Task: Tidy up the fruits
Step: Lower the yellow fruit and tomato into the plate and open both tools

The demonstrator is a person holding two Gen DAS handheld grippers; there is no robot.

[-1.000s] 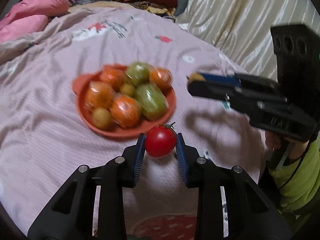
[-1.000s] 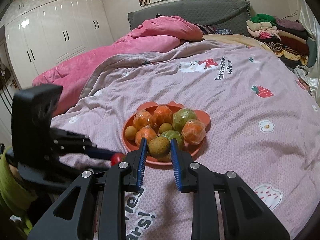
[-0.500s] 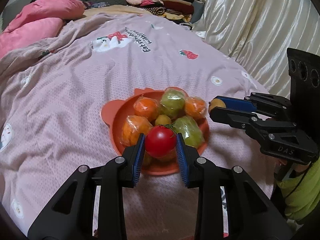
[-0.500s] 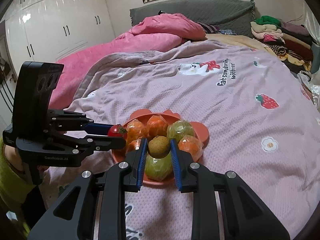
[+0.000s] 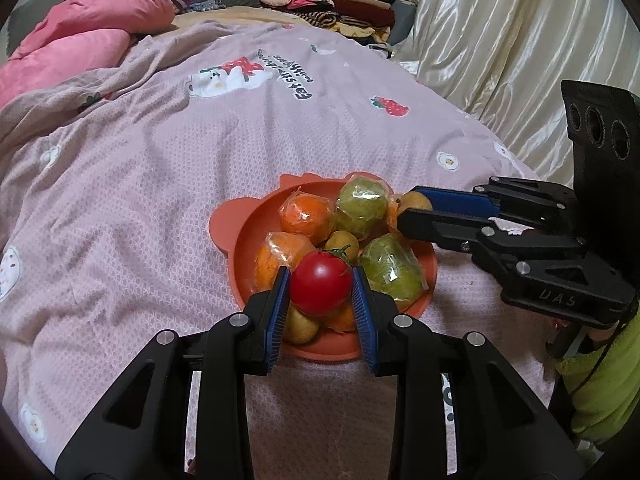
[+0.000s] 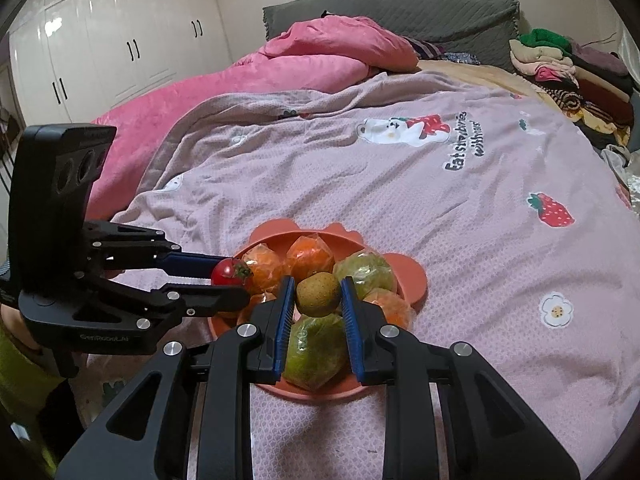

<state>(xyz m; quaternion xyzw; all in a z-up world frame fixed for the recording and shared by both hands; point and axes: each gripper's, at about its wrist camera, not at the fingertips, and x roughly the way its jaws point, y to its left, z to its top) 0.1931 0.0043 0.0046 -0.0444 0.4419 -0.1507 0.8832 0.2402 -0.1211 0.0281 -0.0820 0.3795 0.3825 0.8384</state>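
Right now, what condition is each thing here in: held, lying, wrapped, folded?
Left gripper: shut on the tomato.
Tomato: held above the plate.
Right gripper: shut on the brown fruit.
Brown fruit: held above the plate.
Plate: on the bedspread, piled with fruit.
Oranges: plastic-wrapped.
Clothes: folded, stacked.
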